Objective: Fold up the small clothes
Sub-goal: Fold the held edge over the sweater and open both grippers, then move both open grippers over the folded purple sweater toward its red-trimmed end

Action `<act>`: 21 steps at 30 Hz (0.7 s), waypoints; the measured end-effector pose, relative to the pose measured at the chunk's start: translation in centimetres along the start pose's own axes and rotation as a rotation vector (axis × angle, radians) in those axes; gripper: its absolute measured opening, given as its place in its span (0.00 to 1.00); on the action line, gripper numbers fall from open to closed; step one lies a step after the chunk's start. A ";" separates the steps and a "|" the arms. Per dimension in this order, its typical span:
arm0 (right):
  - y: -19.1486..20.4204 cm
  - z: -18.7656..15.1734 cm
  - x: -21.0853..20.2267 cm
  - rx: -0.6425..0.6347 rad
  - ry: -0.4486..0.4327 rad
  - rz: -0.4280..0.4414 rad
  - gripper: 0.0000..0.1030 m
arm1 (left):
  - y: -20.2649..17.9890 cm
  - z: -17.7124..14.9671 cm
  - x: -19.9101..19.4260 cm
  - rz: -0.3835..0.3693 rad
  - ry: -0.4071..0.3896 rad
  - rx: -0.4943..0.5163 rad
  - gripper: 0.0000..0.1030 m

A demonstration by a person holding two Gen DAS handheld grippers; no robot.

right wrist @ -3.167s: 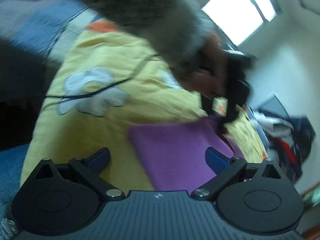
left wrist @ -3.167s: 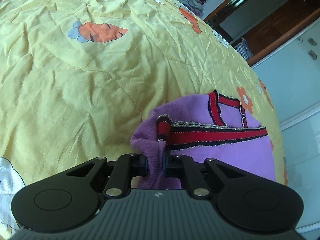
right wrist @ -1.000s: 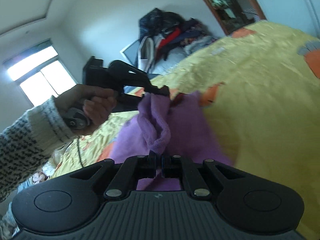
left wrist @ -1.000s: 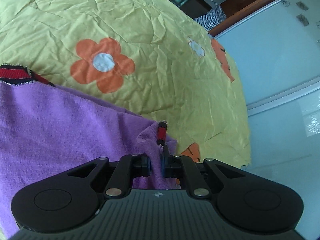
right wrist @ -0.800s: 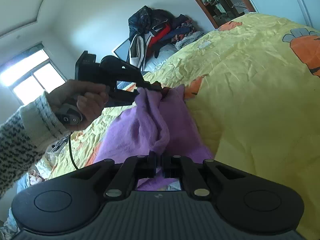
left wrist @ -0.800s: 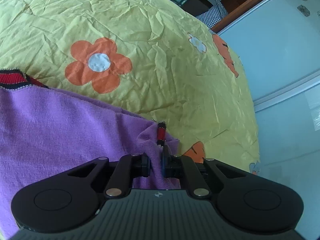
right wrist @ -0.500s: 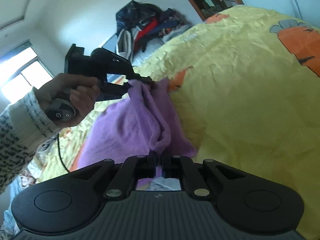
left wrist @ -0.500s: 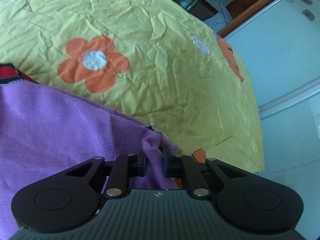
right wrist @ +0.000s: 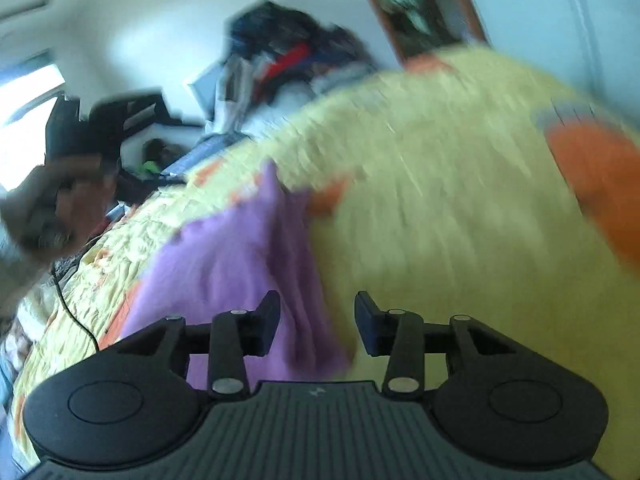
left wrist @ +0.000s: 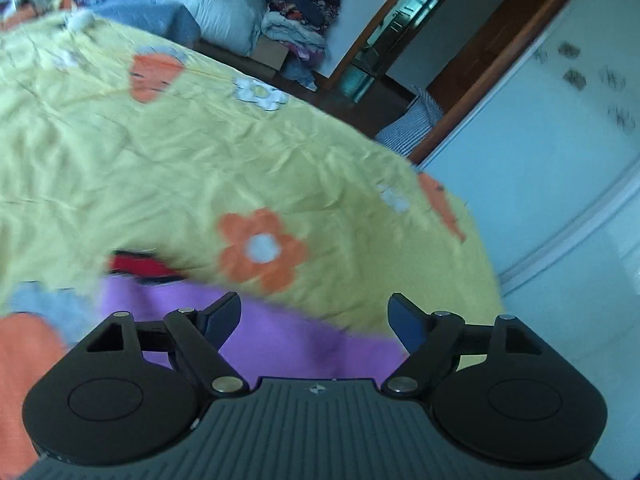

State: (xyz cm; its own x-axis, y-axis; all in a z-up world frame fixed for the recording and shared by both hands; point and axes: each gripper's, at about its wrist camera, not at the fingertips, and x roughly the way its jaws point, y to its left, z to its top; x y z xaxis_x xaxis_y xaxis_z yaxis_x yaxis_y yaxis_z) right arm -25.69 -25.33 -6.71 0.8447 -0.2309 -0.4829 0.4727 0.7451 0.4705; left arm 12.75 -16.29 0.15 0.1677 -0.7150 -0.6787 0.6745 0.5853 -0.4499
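A small purple garment [left wrist: 288,344] with red and black trim [left wrist: 140,268] lies on the yellow flowered bedspread [left wrist: 200,168]. My left gripper [left wrist: 316,318] hangs above its edge, jaws opening wide, with no cloth pinched between them. In the right wrist view the same purple garment [right wrist: 224,264] lies folded and rumpled on the bedspread [right wrist: 440,220]. My right gripper [right wrist: 318,320] is just over its near corner, jaws opening, the pads clear of the cloth. The left gripper [right wrist: 116,120] shows blurred at the far left, held in a hand.
A heap of clothes [left wrist: 288,4] sits beyond the bed's far end, seen also as a clothes pile [right wrist: 288,56] in the right wrist view. A pale wardrobe door [left wrist: 560,184] stands along the bed's right side. A black cable [right wrist: 72,312] runs over the bedspread.
Both grippers have let go of the purple garment and opened. The left one lifted and tipped up, so more of the room shows. The garment has dropped onto the bedspread.
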 end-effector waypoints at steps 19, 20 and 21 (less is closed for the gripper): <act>-2.8 10.8 16.0 -0.118 0.188 0.087 0.31 | 6.8 -6.0 1.0 0.247 0.001 0.048 0.80; -2.4 10.9 14.7 -0.114 0.172 0.113 0.31 | 6.4 -6.3 0.1 0.245 -0.024 0.061 0.80; -1.9 10.6 13.3 -0.128 0.161 0.136 0.31 | 6.0 -6.7 -1.0 0.221 -0.050 0.076 0.80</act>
State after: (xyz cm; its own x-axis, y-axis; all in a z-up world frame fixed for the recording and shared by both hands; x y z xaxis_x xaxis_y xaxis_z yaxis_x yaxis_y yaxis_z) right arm -12.70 -36.41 -6.18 0.8423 -0.0281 -0.5383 0.3132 0.8382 0.4464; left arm 11.80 -9.51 -5.81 0.3515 -0.5916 -0.7256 0.6692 0.7008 -0.2472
